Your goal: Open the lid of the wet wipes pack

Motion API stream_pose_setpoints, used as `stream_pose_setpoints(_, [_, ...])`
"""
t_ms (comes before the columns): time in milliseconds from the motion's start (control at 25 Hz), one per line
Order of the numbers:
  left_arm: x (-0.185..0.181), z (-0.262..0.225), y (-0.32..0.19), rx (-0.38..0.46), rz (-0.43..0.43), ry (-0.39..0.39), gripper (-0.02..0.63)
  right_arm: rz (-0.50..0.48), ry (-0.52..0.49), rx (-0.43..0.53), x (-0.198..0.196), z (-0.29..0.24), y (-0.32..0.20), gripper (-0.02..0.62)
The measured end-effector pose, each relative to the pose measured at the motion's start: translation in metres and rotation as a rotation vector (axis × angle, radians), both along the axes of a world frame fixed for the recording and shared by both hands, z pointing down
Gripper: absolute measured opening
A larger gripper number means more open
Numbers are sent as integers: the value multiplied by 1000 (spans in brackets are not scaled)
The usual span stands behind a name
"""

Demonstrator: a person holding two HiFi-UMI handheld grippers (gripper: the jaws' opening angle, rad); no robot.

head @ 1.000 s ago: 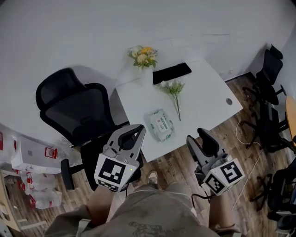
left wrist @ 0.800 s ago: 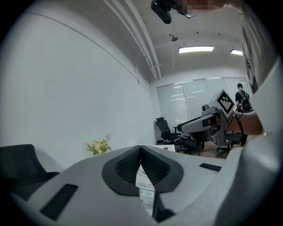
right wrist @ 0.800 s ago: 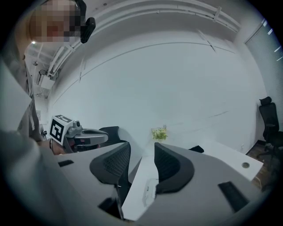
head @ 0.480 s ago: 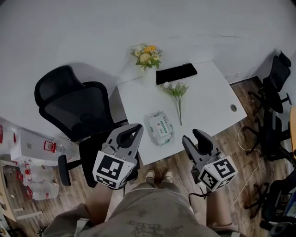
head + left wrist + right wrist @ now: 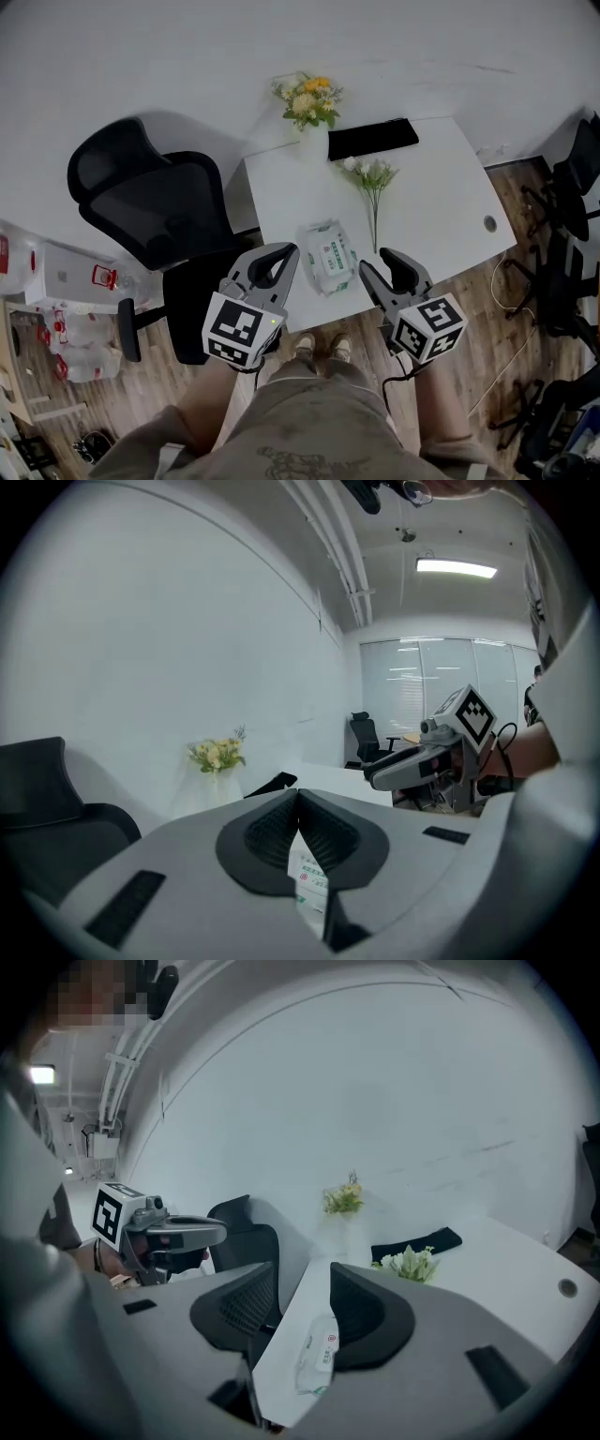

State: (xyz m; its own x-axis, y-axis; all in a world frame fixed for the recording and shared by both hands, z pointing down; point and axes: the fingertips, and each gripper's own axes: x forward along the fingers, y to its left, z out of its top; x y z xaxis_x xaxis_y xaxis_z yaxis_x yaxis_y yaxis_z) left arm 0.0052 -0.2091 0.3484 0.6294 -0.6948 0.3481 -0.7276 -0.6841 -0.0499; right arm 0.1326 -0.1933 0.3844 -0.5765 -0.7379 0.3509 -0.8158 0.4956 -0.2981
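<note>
The wet wipes pack (image 5: 328, 255), white with a green label, lies flat near the front edge of the white table (image 5: 441, 202), its lid down. My left gripper (image 5: 287, 251) hovers just left of the pack over the table's front corner, jaws shut with nothing in them. My right gripper (image 5: 380, 264) hangs just right of the pack at the table edge, jaws open and empty. In the left gripper view the pack (image 5: 310, 883) shows below the closed jaw tips (image 5: 298, 795). In the right gripper view the pack (image 5: 319, 1352) lies ahead, below the open jaws (image 5: 305, 1290).
A black office chair (image 5: 150, 216) stands left of the table. On the table are a vase of flowers (image 5: 309, 101), a flat black object (image 5: 372, 138) and a loose flower sprig (image 5: 371, 178). More black chairs (image 5: 572, 187) stand right; boxes (image 5: 66, 281) sit on the floor left.
Both grippers have come down and forward to the table's front edge, closing in on the pack from either side. Their jaws are unchanged.
</note>
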Motion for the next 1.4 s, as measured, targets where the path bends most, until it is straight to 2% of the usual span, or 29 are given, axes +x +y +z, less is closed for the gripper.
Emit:
stream_pose_setpoints(520, [16, 90, -16, -158, -6, -44, 17, -109, 66, -177, -25, 121, -37, 193])
stream_pose_setpoints(760, [18, 146, -13, -258, 8, -42, 17, -91, 37, -270, -33, 175, -44, 196])
stream_pose_setpoints(920, [14, 178, -11, -308, 5, -59, 17, -101, 60, -307, -37, 204, -47, 196])
stream_pose_setpoints(1120, [5, 201, -17, -326, -13, -73, 17, -119, 147, -338, -39, 234, -49, 196])
stream_pose_setpoints(1240, [0, 208, -19, -337, -25, -68, 17, -87, 182, -362, -36, 244, -51, 196])
stream_pose_setpoints(1320, [-2, 212, -19, -347, -27, -64, 17, -48, 182, -379, -32, 247, -54, 160])
stream_pose_setpoints(1400, [-2, 215, -18, -355, -27, -63, 17, -28, 152, -402, -31, 248, -54, 160])
